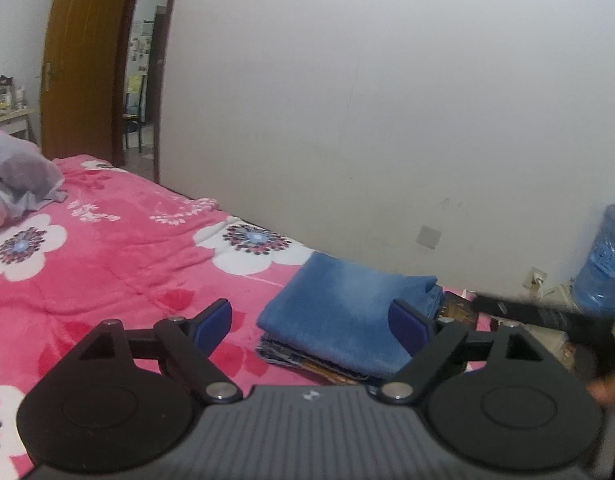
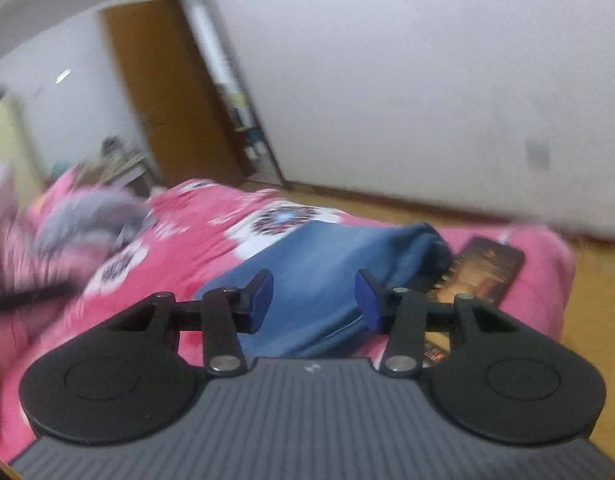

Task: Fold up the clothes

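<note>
Folded jeans (image 1: 347,312) are lying at the bed's (image 1: 119,264) corner; both grippers (left (image 1: 311,326), right (image 2: 313,300)) are hovering with jaws apart, gripping nothing.

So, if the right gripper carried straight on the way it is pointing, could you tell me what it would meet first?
Most likely the folded blue jeans on the pink blanket: they lie directly ahead between the right gripper's open jaws. The blur leaves depth uncertain.

Jeans (image 1: 347,300): blue, faded paler across the top. Bedspread (image 1: 119,248): pink with white flowers, dark centres, red leaves. Fingers (image 1: 215,326): black with blue pads. Door (image 1: 83,60): brown. Wall (image 1: 387,100): white.
</note>
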Tool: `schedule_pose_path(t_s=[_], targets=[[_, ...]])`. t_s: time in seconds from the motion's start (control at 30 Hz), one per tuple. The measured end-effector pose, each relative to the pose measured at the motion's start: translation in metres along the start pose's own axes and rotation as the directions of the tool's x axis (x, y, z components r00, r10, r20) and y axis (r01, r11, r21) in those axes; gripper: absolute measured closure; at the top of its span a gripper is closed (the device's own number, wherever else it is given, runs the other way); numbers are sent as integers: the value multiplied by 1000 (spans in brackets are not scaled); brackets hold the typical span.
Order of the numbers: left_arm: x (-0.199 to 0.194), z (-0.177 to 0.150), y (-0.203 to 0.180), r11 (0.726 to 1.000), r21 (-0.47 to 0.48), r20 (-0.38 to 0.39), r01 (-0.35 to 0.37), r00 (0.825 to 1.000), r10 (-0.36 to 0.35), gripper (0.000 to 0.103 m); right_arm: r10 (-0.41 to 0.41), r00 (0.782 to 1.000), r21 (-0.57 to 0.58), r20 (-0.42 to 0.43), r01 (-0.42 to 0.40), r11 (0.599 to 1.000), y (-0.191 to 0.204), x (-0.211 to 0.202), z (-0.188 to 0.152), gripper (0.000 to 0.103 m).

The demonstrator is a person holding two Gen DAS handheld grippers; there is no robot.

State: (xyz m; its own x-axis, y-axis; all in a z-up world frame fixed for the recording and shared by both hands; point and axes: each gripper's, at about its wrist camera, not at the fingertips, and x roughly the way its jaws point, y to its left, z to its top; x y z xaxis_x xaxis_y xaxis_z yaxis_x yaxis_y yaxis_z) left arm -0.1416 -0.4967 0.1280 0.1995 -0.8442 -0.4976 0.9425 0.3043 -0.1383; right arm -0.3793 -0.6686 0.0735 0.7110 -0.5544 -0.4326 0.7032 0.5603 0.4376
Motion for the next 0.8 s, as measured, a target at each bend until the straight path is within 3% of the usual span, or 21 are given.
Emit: schedule_pose_path(t_s=[0.13,0.27,0.37,0.6,0.63,0.67,0.73,0.8], targets=[[47,-5,-6,999,8,-39,52,998,-51,24,-17,997,161,-74,28,987,-44,54,22,62],[105,-16,-9,996,-22,-107,87,990,-89,40,-6,991,243,-131,38,969,-67,101,29,62],[139,-28,-7,993,-48,-145,104,983,-110,43,2,987,280,-158,43,959,-76,122,25,62],[149,-44,-13,993,64,-144,100,986,-90,43,53,991,386,-122,-1,922,-91,128,12,63],[149,-45,-13,993,68,-144,100,985,-90,43,60,992,407,-114,-8,913,-93,126,9,72],[149,-45,-13,993,65,-146,101,985,-91,43,67,992,428,-105,-15,904,-96,125,7,91],[150,-45,-12,993,54,-153,103,984,-93,43,80,993,469,-87,-30,883,-101,122,2,99],[151,-44,-10,994,43,-161,101,983,-92,43,92,993,508,-69,-45,860,-107,119,-3,100]])
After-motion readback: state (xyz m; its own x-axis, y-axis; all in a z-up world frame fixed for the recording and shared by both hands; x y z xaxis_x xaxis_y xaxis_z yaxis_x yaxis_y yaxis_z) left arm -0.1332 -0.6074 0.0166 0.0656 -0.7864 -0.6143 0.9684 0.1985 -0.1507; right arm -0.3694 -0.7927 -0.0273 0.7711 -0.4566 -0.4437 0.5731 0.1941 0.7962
